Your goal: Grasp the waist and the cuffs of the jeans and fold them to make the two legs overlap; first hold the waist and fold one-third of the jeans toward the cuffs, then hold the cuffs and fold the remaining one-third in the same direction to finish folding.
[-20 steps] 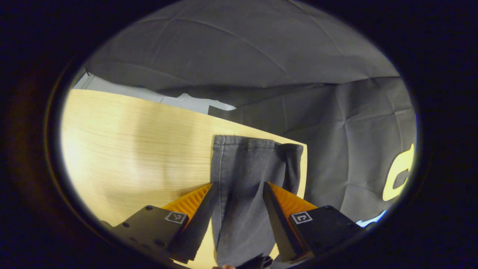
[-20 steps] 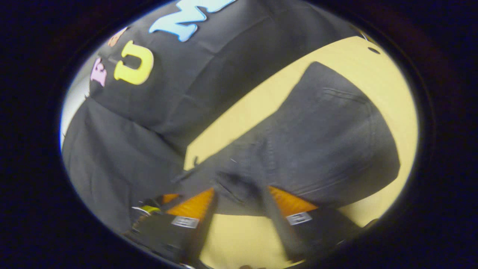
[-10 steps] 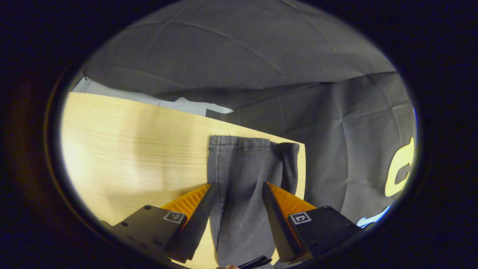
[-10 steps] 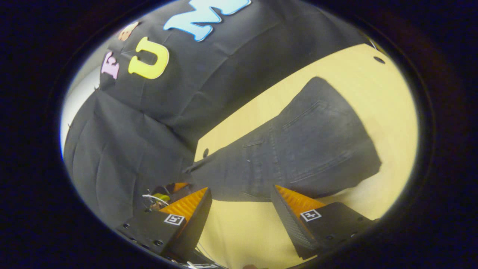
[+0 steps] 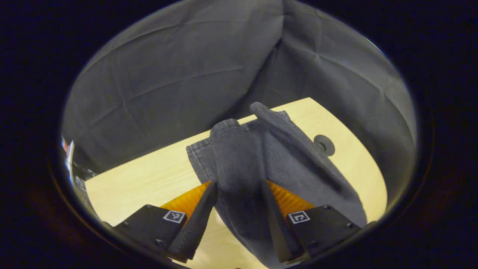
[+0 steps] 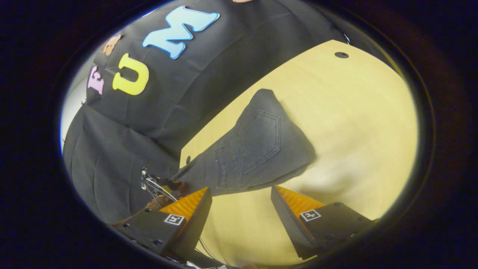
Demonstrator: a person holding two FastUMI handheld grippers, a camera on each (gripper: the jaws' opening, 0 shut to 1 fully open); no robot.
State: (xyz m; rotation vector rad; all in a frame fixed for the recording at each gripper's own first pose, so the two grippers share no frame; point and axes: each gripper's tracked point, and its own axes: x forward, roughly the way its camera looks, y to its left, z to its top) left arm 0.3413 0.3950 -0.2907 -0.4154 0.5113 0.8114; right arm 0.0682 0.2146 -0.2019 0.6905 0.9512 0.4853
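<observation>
Left gripper view: wooden table [image 5: 149, 179] across lower frame, round cable grommet [image 5: 324, 145] right of centre, black cloth wall behind. Nothing obstructs jeans [image 5: 254, 164]. Dark denim bunched and raised, running from centre frame down between fingers of left gripper [image 5: 239, 216]; whether fingers pinch cloth or merely flank it, cannot tell.

Right gripper view: table [image 6: 354, 123] fills right half, small hole [image 6: 341, 55] upper right. Jeans [image 6: 257, 149], back pocket up, lie centre frame, just above right gripper [image 6: 241, 220]. Fingers spread apart, bare tabletop between them, no contact with denim.
</observation>
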